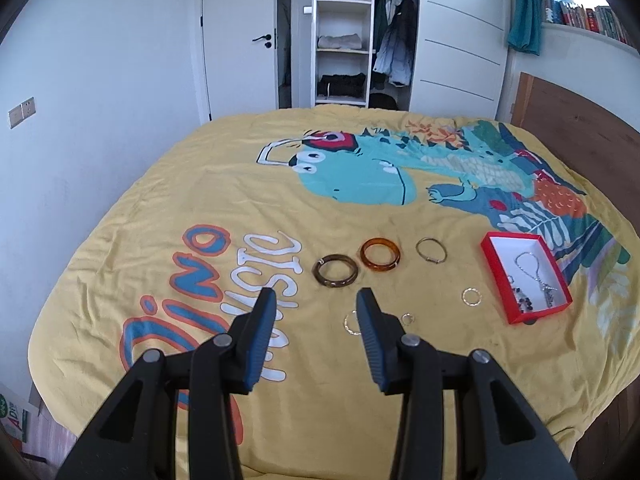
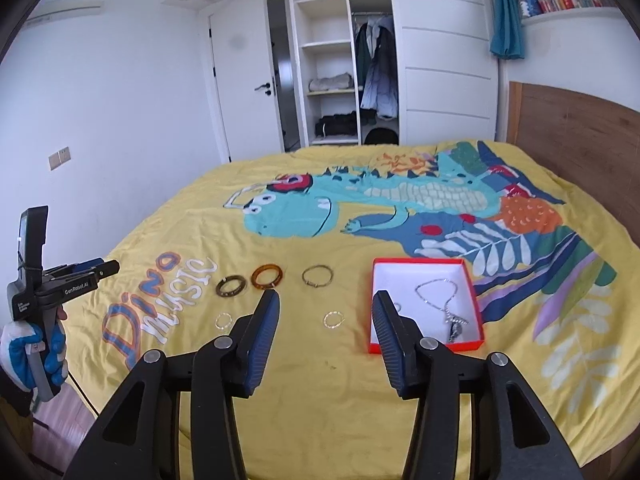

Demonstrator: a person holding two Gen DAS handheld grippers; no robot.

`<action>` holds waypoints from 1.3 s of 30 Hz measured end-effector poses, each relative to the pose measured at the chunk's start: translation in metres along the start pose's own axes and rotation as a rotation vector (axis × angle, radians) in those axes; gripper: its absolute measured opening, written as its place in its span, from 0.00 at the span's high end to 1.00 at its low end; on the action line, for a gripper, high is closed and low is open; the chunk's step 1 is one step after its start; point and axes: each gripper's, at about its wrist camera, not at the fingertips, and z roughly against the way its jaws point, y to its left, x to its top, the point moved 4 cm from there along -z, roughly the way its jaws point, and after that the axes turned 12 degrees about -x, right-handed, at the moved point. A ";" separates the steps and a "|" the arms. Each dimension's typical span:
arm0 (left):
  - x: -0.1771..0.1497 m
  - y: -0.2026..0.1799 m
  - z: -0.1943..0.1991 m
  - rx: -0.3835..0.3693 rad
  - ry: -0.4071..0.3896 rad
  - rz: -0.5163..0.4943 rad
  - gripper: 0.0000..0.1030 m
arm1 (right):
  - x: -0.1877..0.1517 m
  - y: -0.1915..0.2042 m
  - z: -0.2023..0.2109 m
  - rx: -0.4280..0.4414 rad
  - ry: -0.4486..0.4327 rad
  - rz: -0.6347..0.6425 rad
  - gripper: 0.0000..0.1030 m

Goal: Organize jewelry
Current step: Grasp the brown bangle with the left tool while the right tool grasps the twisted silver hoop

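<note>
A yellow bedspread [image 1: 168,184] bore a teal dinosaur print [image 1: 352,176] with red headphones, orange and blue foliage, and lettering in orange-blue and white. On it lay a dark brown mottled bangle [image 1: 335,272], an amber-orange translucent bangle [image 1: 381,255], a thin brassy bangle [image 1: 430,251] and pale silvery rings [image 1: 471,296]. The box [image 1: 493,257] was red outside and white inside, holding a silver chain [image 1: 532,270] and dark beads [image 1: 522,300]. The gripper fingers [image 1: 262,336] were black with blue ribbed pads. A teal curtain [image 1: 526,4] hung beside white wardrobe doors [image 1: 460,32]; the headboard [image 1: 576,116] was brown wood-grain.
</note>
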 end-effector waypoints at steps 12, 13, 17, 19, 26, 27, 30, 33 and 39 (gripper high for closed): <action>-0.027 0.044 -0.132 0.014 0.190 0.125 0.61 | -0.051 0.034 -0.137 0.050 0.205 -0.001 0.52; -0.027 0.046 -0.144 0.012 0.205 0.133 0.61 | -0.054 0.037 -0.148 0.054 0.218 -0.001 0.51; -0.026 0.051 -0.189 -0.006 0.251 0.151 0.61 | -0.063 0.049 -0.191 0.053 0.263 0.015 0.46; -0.022 0.053 -0.210 -0.026 0.263 0.167 0.61 | -0.066 0.053 -0.210 0.050 0.280 0.016 0.45; -0.013 0.063 -0.278 -0.029 0.301 0.208 0.61 | -0.080 0.059 -0.263 0.029 0.330 0.011 0.39; -0.013 0.066 -0.285 -0.021 0.305 0.212 0.61 | -0.082 0.060 -0.269 0.026 0.336 0.015 0.38; -0.013 0.071 -0.305 0.005 0.320 0.205 0.61 | -0.085 0.062 -0.283 0.009 0.334 0.025 0.36; -0.014 0.075 -0.317 0.020 0.327 0.198 0.62 | -0.086 0.060 -0.296 -0.005 0.344 0.008 0.36; -0.011 0.073 -0.328 0.046 0.306 0.118 0.63 | -0.082 0.064 -0.312 -0.043 0.328 0.026 0.35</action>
